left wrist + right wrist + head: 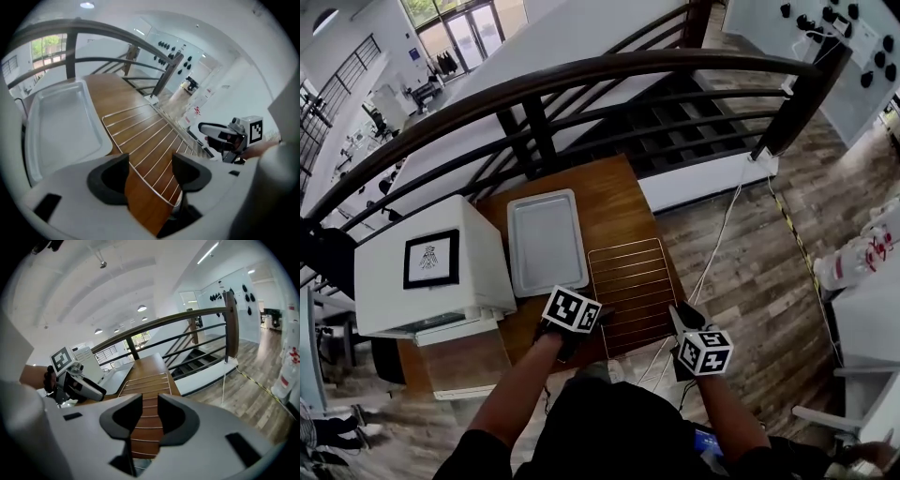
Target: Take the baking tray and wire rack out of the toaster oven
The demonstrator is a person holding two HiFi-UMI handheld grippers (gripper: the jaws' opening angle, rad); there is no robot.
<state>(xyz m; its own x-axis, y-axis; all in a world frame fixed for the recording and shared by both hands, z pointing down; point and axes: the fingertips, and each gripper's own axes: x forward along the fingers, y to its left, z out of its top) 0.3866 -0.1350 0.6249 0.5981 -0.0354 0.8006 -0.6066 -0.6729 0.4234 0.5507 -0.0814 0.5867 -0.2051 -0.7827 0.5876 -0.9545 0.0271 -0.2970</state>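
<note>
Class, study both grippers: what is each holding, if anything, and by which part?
Nothing is held. The left gripper and the right gripper both have jaws apart and empty; the wire rack lies free on the table.

toaster oven [431, 267] 1 | baking tray [546, 242] 1 | wire rack [633, 291] 1 | table [619, 202] 1 | tools 2 (left tool [149, 171], right tool [150, 413])

Wooden table [623, 192] against a curved dark railing [609, 63], open staircase [675, 127] beyond. Grey-brown plank floor [750, 281] at right. White wall [759, 25] hung with black fittings. Daylit glazed doors [473, 36] far off. Round ceiling lights [142, 308].
</note>
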